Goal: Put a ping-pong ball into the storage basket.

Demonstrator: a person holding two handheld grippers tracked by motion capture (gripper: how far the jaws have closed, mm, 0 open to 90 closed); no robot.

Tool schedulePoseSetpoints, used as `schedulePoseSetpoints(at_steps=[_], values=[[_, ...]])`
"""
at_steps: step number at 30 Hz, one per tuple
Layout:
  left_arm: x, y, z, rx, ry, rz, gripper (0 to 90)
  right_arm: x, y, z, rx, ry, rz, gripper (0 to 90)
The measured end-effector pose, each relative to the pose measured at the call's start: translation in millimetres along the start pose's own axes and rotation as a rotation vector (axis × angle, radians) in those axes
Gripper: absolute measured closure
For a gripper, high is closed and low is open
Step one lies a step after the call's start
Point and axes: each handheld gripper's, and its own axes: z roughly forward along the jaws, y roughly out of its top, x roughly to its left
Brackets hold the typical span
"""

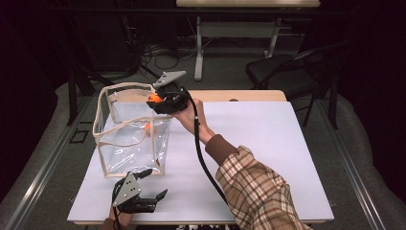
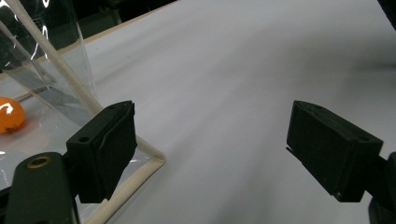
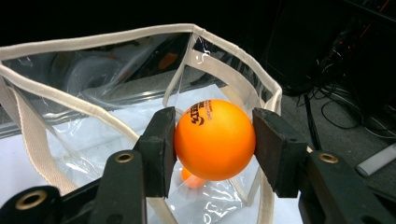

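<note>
A clear plastic bag with cream trim [image 1: 131,132] stands open on the white table [image 1: 249,143]. Over its right rim my right gripper [image 1: 158,99] is shut on an orange ball [image 1: 153,98]; in the right gripper view the ball [image 3: 215,139] sits squeezed between both pads above the bag's mouth [image 3: 140,70]. A second orange ball [image 1: 147,127] lies inside the bag [image 2: 51,84], also seen as the ball [image 2: 9,115] and the ball [image 3: 190,178]. Near the front edge my left gripper [image 1: 152,184] rests open beside the bag's near corner, its jaws [image 2: 210,149] wide apart and empty.
A dark chair [image 1: 287,72] stands behind the table's far right corner. Cables and another table's legs [image 1: 206,43] fill the floor beyond. A plaid-sleeved forearm [image 1: 253,187] crosses the table's middle from the bottom. White table surface spreads to the right.
</note>
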Motion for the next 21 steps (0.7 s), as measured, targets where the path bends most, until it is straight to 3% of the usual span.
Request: schedulePoseSetpoints(at_steps=[21], values=[[0.0,0.2,0.1,-0.001,0.002,0.0,15.9,8.1,3.7,16.0,0.006,-0.001,0.0,50.8]])
